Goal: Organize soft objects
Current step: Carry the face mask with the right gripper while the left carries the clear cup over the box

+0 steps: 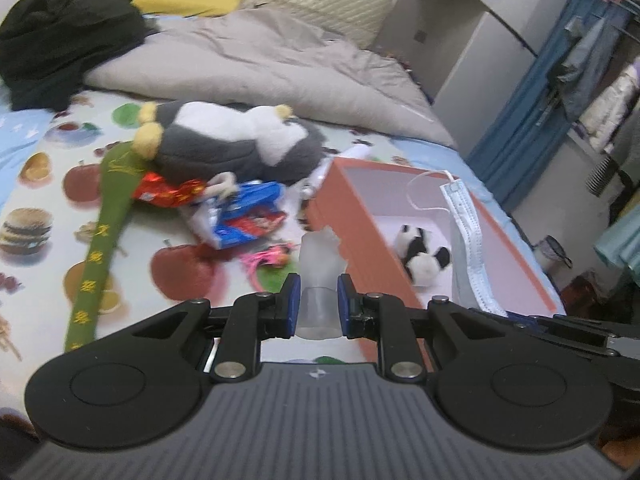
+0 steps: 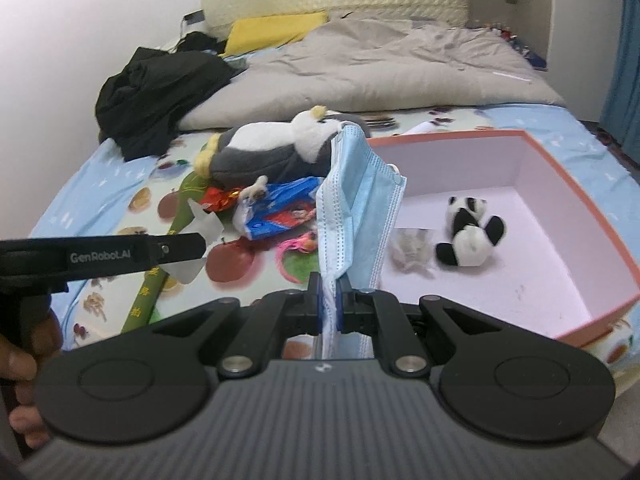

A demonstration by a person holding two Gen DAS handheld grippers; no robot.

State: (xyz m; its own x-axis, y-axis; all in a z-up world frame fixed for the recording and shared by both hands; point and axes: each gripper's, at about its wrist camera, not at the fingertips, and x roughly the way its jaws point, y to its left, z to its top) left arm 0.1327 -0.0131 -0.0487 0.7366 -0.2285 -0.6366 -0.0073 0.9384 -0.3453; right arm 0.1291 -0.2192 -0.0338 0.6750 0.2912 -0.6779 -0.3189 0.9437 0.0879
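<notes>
Left wrist view: at lower centre, our left gripper [image 1: 318, 304] clamps a translucent, frosted soft plastic piece [image 1: 320, 268] between its blue pads [image 1: 291, 304]. To its right stands the open orange cardboard box with a pale pink interior [image 1: 352, 236], a small black-and-white plush panda [image 1: 420, 252] lying inside.

Right wrist view: our right gripper [image 2: 330, 300], jaws nearly together, pinches a light-blue pleated face mask [image 2: 360, 204], which rises up the centre of the frame beside the box's left edge. At centre left, on the fruit-printed bedsheet [image 2: 112, 200], lie a grey-and-white plush penguin [image 2: 272, 148], red and blue snack wrappers [image 2: 280, 208] and a green embroidered fabric strip [image 2: 148, 288].
</notes>
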